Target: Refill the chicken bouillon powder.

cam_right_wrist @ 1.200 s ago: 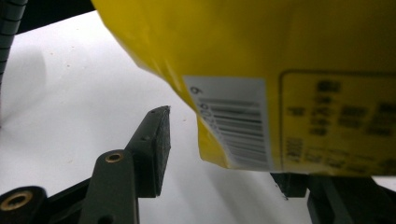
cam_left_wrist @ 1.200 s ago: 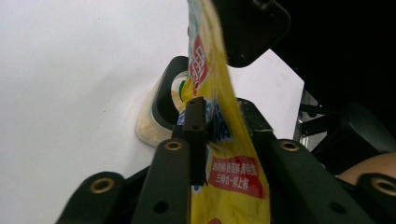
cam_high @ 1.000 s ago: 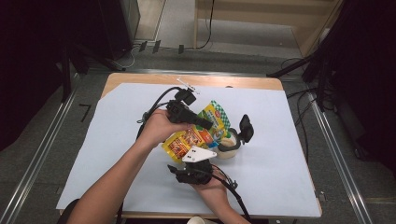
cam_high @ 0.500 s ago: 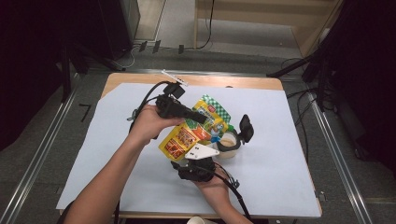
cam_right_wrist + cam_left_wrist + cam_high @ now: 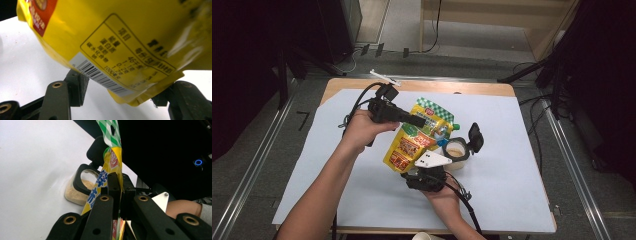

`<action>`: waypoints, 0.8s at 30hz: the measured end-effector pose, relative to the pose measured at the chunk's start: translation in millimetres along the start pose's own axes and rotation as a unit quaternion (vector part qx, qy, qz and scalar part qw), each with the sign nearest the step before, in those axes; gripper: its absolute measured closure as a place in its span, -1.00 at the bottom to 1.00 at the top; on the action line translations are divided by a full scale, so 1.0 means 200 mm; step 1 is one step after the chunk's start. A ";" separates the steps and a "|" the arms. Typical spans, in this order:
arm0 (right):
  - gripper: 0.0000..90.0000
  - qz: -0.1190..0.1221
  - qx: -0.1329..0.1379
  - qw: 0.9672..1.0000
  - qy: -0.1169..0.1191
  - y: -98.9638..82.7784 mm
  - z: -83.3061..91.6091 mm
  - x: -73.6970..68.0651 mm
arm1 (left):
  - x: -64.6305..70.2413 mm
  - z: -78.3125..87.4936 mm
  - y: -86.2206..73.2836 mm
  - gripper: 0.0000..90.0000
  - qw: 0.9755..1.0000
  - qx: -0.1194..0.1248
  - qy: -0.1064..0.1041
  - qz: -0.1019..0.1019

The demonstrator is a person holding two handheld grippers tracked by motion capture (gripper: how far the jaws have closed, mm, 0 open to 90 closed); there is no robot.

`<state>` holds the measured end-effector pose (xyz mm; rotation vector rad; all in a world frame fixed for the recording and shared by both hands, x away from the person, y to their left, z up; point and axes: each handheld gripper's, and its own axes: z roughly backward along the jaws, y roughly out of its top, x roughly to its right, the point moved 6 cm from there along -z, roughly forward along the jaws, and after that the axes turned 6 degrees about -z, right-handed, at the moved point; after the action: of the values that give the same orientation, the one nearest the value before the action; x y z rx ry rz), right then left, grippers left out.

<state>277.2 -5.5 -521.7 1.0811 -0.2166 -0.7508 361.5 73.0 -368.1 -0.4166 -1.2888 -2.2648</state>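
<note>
A wooden table [image 5: 362,83] bears a white sheet [image 5: 522,200], on which an open-lidded jar [image 5: 456,151] stands.

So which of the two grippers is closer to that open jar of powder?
Right. The right gripper sits just beside the jar, under the yellow pouch. The left gripper is farther off, clamped on the pouch's upper part.
</note>
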 end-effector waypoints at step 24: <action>-0.07 -0.010 -0.005 1.000 0.007 0.02 0.04 0.06 | -0.05 0.17 -0.04 1.00 0.999 0.032 0.038 0.006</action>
<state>284.6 -17.9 -516.0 1.0794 -0.1903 -0.7618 365.6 107.7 -361.1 -0.3117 -1.3114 -2.2011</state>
